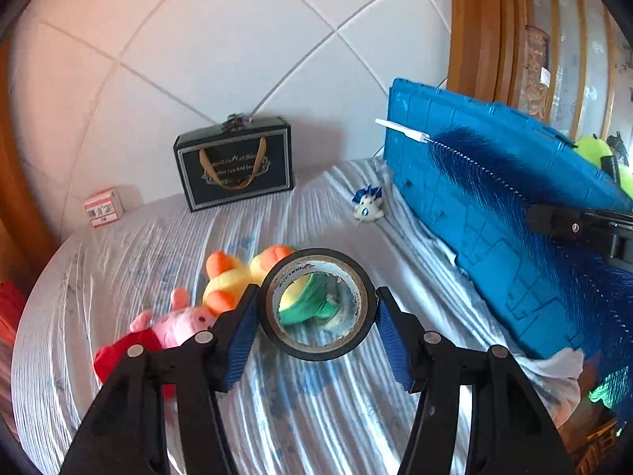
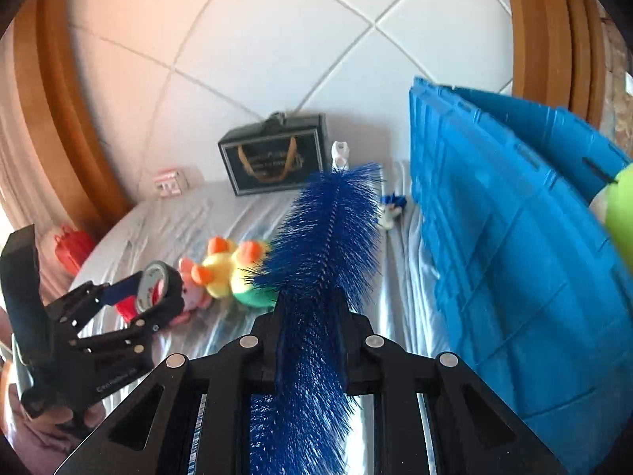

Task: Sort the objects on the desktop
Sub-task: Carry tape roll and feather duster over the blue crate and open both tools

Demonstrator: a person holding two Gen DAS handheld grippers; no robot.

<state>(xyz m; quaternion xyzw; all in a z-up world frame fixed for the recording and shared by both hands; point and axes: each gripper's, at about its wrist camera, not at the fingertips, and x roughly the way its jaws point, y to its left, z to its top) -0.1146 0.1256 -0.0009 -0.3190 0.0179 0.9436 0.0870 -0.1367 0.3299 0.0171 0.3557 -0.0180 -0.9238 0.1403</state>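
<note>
Left gripper [image 1: 318, 308] jaws clamp a tape roll [image 1: 317, 304]; right gripper [image 2: 312, 316] jaws pinch a blue brush [image 2: 328, 237] beside the crate [image 2: 514, 257]

The surface [image 1: 118, 261] is draped in a wrinkled pale cloth with faint blue patches. At its far edge, against the tiled wall, a black gift box [image 1: 234, 162] with gold cord handles stands upright, and a small red-and-white carton [image 1: 103, 206] sits toward the far left corner. Along the right edge a big blue plastic crate [image 1: 474, 213] rests on the cloth, with a small blue-and-white toy figure [image 1: 368, 204] just beside its far end. Near the middle lie two plush toys, touching: a pink pig in red [image 1: 166, 330] and a yellow duck with orange feet [image 1: 233, 277].
</note>
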